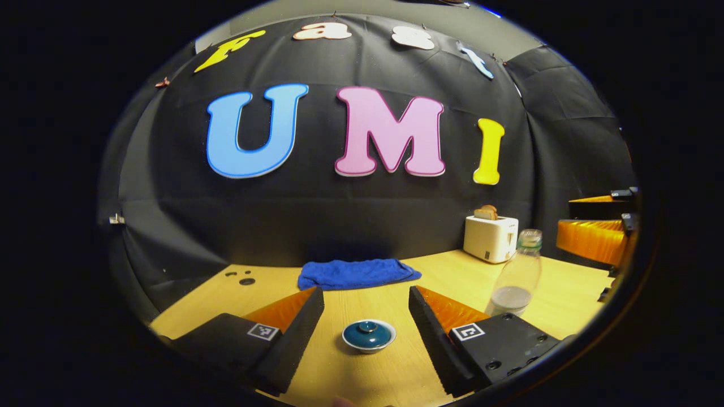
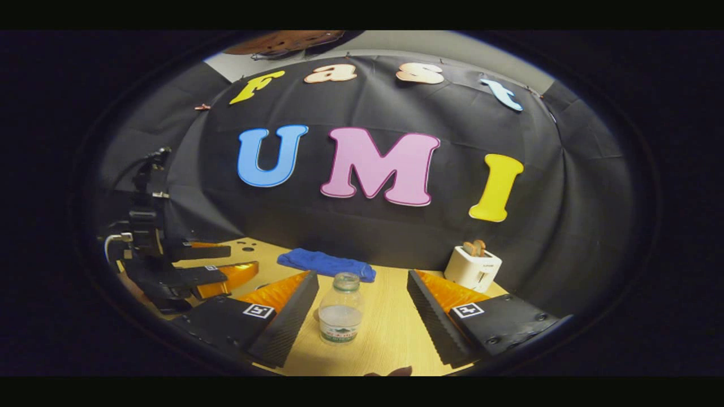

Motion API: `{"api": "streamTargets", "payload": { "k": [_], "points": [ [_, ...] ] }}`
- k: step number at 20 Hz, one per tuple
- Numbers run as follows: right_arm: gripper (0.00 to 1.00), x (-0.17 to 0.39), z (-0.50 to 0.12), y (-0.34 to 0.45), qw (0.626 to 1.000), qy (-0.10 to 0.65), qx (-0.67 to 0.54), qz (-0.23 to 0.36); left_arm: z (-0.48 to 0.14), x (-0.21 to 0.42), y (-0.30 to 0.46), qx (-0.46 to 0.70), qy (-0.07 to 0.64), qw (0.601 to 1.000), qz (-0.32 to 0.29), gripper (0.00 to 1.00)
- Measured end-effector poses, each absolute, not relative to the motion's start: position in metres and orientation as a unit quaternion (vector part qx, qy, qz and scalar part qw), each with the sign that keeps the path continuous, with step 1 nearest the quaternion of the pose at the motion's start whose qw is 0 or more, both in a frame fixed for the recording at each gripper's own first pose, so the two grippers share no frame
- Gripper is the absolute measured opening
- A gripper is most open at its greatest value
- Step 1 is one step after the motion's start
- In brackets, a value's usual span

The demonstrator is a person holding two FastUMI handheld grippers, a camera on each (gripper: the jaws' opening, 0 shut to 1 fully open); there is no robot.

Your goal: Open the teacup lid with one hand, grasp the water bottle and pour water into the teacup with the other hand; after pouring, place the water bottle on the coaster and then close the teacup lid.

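In the left gripper view, the left gripper point(image 1: 366, 322) hangs low over the pale wooden table point(image 1: 373, 379) with its fingers spread wide, and the small round teacup with its dark teal domed lid and knob point(image 1: 368, 334) sits on the table between them, touching neither. The lid is on the cup. To the right of the teacup and a little farther back stands the clear plastic water bottle with a pale green cap point(image 1: 516, 274), upright, with only a shallow layer of water at its bottom. Beyond the teacup, near the back edge of the table, lies a folded blue towel point(image 1: 356, 273); to the right of the towel and behind the bottle sits a white toaster with two slices of toast poking out point(image 1: 490, 237). No coaster is clear to me in either view.

In the right gripper view, the right gripper point(image 2: 362, 322) is likewise spread open, with the bottle point(image 2: 340, 314) standing between its fingers, apart from both. The left gripper point(image 2: 218, 277) appears at the left of the bottle.

Nothing is grasped yet, as I judge it. The lid's knob is small and smooth, so a pinch placed off-centre could slip or drag the light cup sideways. The bottle is nearly empty and narrow, so a finger touching one side first could tip it toward the teacup. A weak squeeze could let it twist while pouring and spill.
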State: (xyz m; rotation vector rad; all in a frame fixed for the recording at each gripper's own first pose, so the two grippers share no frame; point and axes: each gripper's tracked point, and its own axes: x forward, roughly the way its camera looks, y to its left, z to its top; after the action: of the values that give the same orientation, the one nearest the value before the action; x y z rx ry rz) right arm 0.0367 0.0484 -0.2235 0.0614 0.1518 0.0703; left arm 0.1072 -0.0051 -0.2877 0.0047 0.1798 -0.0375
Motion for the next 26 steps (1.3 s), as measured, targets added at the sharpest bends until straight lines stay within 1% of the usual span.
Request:
{"api": "streamTargets", "payload": {
  "k": [4, 7, 8, 9, 10, 13, 14, 15, 16, 17, 18, 19, 20, 21, 22, 23, 24, 26],
  "points": [
    [0.98, 0.034, -0.249, 0.056, 0.995, 0.088, 0.037, 0.031, -0.329, 0.125, 0.002, -0.001, 0.106, 0.994, -0.009, 0.93],
    [0.98, 0.036, -0.256, 0.058, 0.995, 0.090, 0.036, 0.030, -0.351, 0.141, -0.001, 0.010, 0.124, 0.992, -0.019, 0.90],
    [0.98, 0.038, -0.257, 0.060, 0.995, 0.089, 0.033, 0.031, -0.358, 0.147, -0.004, 0.011, 0.130, 0.991, -0.023, 0.83],
    [0.98, 0.039, -0.259, 0.060, 0.995, 0.089, 0.030, 0.031, -0.362, 0.151, -0.007, 0.015, 0.137, 0.990, -0.026, 0.79],
    [0.98, 0.040, -0.260, 0.060, 0.995, 0.090, 0.028, 0.031, -0.369, 0.155, -0.008, 0.020, 0.143, 0.989, -0.026, 0.76],
    [0.96, 0.044, -0.264, 0.061, 0.995, 0.091, 0.034, 0.030, -0.375, 0.160, -0.015, 0.039, 0.154, 0.987, -0.038, 0.73],
    [0.99, 0.044, -0.268, 0.061, 0.995, 0.094, 0.035, 0.029, -0.379, 0.160, -0.018, 0.042, 0.158, 0.986, -0.040, 0.69],
    [0.98, 0.045, -0.271, 0.060, 0.994, 0.097, 0.036, 0.028, -0.381, 0.161, -0.019, 0.049, 0.164, 0.984, -0.039, 0.67],
    [0.98, 0.045, -0.273, 0.060, 0.994, 0.100, 0.037, 0.027, -0.384, 0.161, -0.019, 0.056, 0.168, 0.983, -0.037, 0.62],
    [0.99, 0.045, -0.275, 0.059, 0.994, 0.101, 0.039, 0.027, -0.385, 0.162, -0.019, 0.060, 0.170, 0.983, -0.036, 0.59],
    [0.98, 0.045, -0.276, 0.060, 0.994, 0.102, 0.039, 0.027, -0.384, 0.163, -0.020, 0.062, 0.169, 0.983, -0.036, 0.55],
    [0.99, 0.045, -0.278, 0.059, 0.994, 0.103, 0.039, 0.028, -0.384, 0.164, -0.021, 0.063, 0.170, 0.983, -0.036, 0.51],
    [0.99, 0.045, -0.279, 0.060, 0.993, 0.104, 0.040, 0.028, -0.386, 0.163, -0.021, 0.064, 0.171, 0.983, -0.035, 0.55],
    [0.98, 0.045, -0.281, 0.060, 0.993, 0.105, 0.041, 0.029, -0.385, 0.163, -0.021, 0.066, 0.170, 0.983, -0.033, 0.53],
    [0.98, 0.044, -0.283, 0.061, 0.993, 0.107, 0.042, 0.031, -0.385, 0.164, -0.019, 0.066, 0.168, 0.983, -0.029, 0.37],
    [0.98, 0.044, -0.285, 0.062, 0.993, 0.109, 0.043, 0.032, -0.384, 0.166, -0.019, 0.063, 0.165, 0.984, -0.030, 0.41],
    [0.98, 0.045, -0.288, 0.063, 0.992, 0.111, 0.044, 0.034, -0.382, 0.165, -0.020, 0.059, 0.162, 0.985, -0.030, 0.34],
    [0.99, 0.044, -0.292, 0.064, 0.992, 0.112, 0.049, 0.035, -0.382, 0.164, -0.020, 0.054, 0.159, 0.985, -0.032, 0.33]
  ]
}}
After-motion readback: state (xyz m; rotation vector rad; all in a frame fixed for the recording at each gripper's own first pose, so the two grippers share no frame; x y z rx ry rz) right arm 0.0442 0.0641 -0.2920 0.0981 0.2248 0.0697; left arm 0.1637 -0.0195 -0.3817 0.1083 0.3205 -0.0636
